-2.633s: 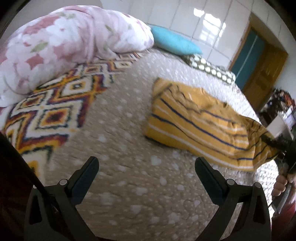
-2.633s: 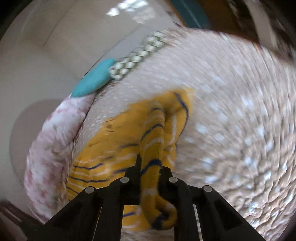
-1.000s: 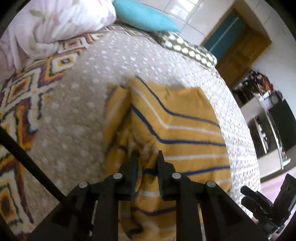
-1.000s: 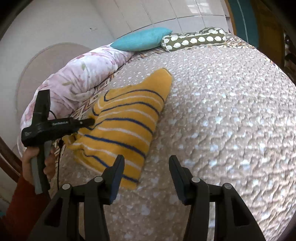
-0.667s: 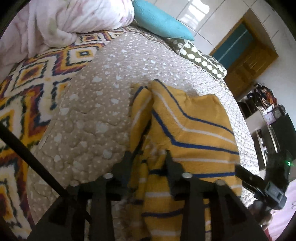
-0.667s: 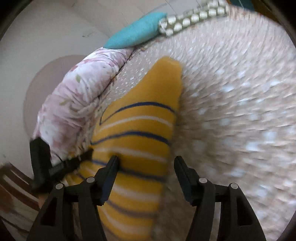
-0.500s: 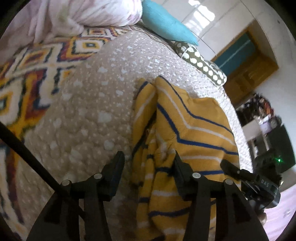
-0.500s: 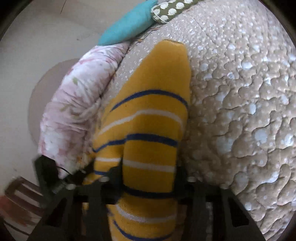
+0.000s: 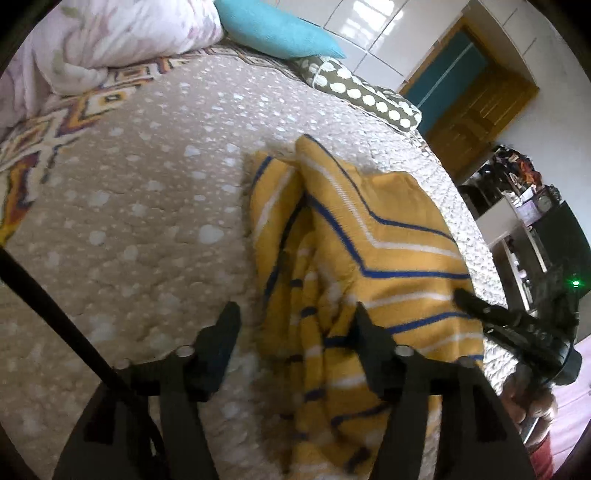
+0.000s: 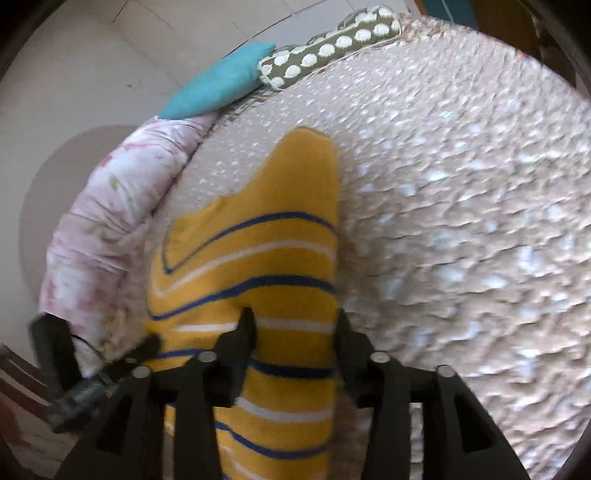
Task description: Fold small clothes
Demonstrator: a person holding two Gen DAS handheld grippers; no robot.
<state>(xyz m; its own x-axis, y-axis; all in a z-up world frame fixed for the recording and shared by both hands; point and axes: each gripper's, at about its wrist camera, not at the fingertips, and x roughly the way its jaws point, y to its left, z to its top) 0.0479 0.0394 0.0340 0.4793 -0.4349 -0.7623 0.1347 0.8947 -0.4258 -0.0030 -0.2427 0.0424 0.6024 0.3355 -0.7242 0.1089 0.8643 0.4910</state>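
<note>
Both grippers' fingers just opened, apart over striped yellow garment (image 9: 388, 258), its near edge cut off.

bed (image 9: 140, 229): beige quilted cover with white spots | on it: folded yellow striped garment (image 9: 369, 258) near the middle | teal pillow (image 9: 277, 31) and brown polka-dot bolster (image 9: 362, 96) at far end | pink floral duvet (image 9: 110, 33) bunched beside patterned blanket (image 9: 44, 140)

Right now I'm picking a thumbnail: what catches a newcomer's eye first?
The mustard sweater with blue and white stripes, lying bunched in the middle of the dotted beige bedspread. Next, the teal pillow at the bed's far end, beside a floral duvet.
</note>
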